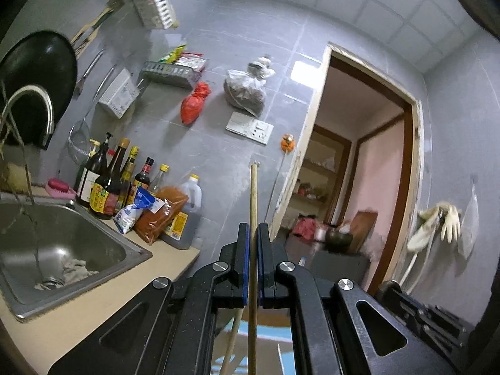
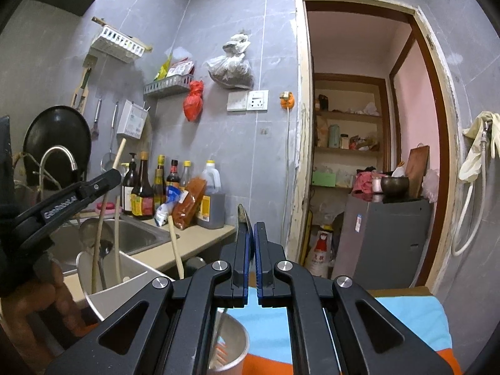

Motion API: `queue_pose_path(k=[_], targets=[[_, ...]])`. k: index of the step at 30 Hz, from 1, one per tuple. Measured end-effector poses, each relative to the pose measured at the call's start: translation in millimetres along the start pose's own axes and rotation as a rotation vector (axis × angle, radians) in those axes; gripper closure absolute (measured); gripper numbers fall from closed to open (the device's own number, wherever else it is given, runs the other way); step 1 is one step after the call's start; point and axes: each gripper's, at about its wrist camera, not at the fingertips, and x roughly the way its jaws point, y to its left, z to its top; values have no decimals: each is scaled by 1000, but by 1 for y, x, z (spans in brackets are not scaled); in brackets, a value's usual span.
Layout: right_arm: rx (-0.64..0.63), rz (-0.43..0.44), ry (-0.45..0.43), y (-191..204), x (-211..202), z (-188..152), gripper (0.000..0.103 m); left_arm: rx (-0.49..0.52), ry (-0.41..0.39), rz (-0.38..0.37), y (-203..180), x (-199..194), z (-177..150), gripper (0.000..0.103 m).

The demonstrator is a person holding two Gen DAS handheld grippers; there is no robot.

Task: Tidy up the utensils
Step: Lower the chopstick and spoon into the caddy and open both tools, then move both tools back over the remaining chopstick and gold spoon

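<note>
My left gripper (image 1: 253, 234) is shut on a wooden chopstick (image 1: 253, 193) that stands upright between the pads, its tip well above them. From the right wrist view the left gripper (image 2: 106, 181) holds that chopstick (image 2: 118, 153) over a white square utensil holder (image 2: 125, 284) with several sticks and a ladle in it. My right gripper (image 2: 252, 234) is shut on a thin dark metal utensil (image 2: 243, 214) whose tip pokes up past the left pad. A round metal cup (image 2: 231, 347) stands below it on a blue and orange cloth (image 2: 403, 322).
A steel sink (image 1: 72, 240) with a tap (image 1: 31, 106) is at the left on a beige counter (image 1: 103, 306). Sauce bottles (image 1: 109, 181) and bags line the tiled wall. A black wok (image 1: 34, 72) hangs there. An open doorway (image 2: 368, 143) is at the right.
</note>
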Motion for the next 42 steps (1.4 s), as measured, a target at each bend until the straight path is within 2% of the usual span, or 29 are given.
queue_pose_path(k=[4,8,12,13,15,17,18,20,21,23,25,27,28,29,32,37,42], targets=[[25,35,35,-3,-1,-2,97,4,65,-12,-1,-4,-1,101],[65,66,53,-7,-8,1,83,-10,147,-38,-3,-4,0,100],[110,81,58,-15,-18,10,78,-12,205,-67,-9,-7,5,99],[124,87,60,-17,-19,12,74,-11,220,-78,-13,-8,7,98],[179,105,68,-28,-24,18,65,-4,228,-80,-20,-11,12,91],[208,104,73,-36,-29,23,52,-2,235,-90,-28,-15,18,66],[221,100,73,-41,-33,27,50,-3,236,-93,-33,-16,21,62],[230,88,75,-50,-40,33,33,-1,241,-97,-41,-19,27,60],[236,82,69,-55,-45,37,28,7,254,-93,-48,-19,29,58],[242,67,64,-64,-53,43,21,17,268,-85,-59,-20,33,41],[244,53,61,-73,-61,50,17,21,265,-81,-68,-22,36,29],[244,33,55,-84,-71,56,13,29,267,-88,-79,-25,38,24],[244,26,53,-87,-75,57,9,47,275,-85,-88,-26,38,19],[244,15,53,-94,-81,59,0,63,280,-83,-95,-26,38,13],[241,-16,56,-108,-95,63,0,95,288,-83,-113,-29,36,7],[241,-72,74,-131,-118,58,0,124,322,-112,-143,-31,25,7],[239,-135,137,-156,-136,40,0,141,373,-172,-171,-31,8,7]])
